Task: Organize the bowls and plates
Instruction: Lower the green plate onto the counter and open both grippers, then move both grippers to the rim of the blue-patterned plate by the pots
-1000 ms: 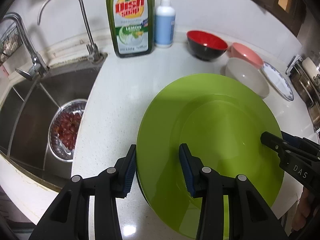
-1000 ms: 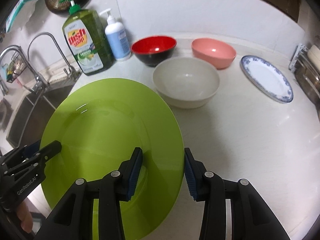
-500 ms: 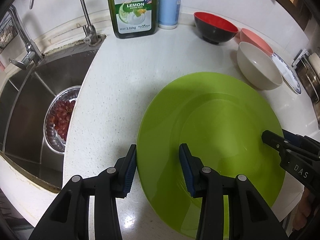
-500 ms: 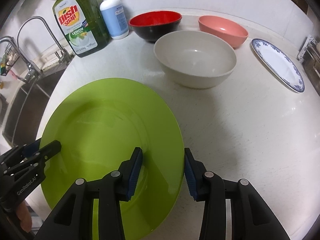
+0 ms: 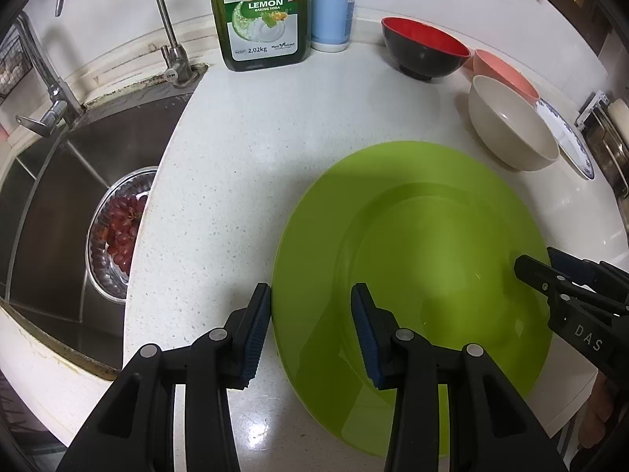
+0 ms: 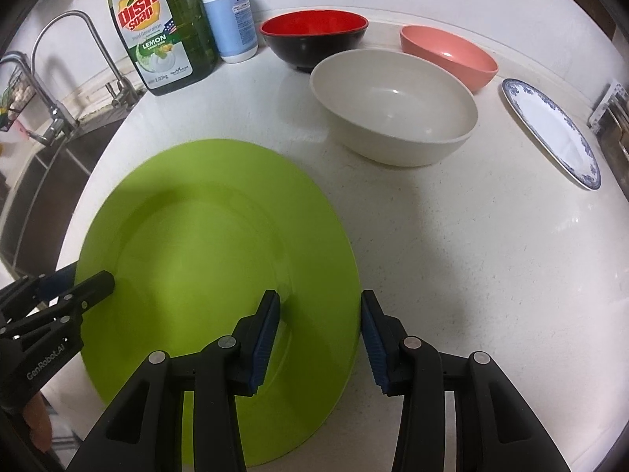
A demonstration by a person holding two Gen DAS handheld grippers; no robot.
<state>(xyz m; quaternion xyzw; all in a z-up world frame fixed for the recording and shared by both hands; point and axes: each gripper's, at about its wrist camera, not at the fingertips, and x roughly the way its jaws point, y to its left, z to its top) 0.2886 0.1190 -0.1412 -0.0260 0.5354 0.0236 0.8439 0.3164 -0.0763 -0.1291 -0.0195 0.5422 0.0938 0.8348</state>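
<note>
A large lime-green plate is low over or on the white counter; which, I cannot tell. My left gripper straddles its left rim, one finger outside and one over the plate. My right gripper straddles its right rim the same way. Each set of jaws stands a plate-rim's width apart on the rim. A cream bowl, a red-and-black bowl, a pink bowl and a blue-rimmed white plate sit behind.
A dish soap bottle and a white pump bottle stand at the back. The sink with a faucet and a metal bowl of grapes lies left. A rack is at the right edge.
Both grippers and the green plate have come down toward the counter; the bowls and bottles now appear higher and farther up in both views.
</note>
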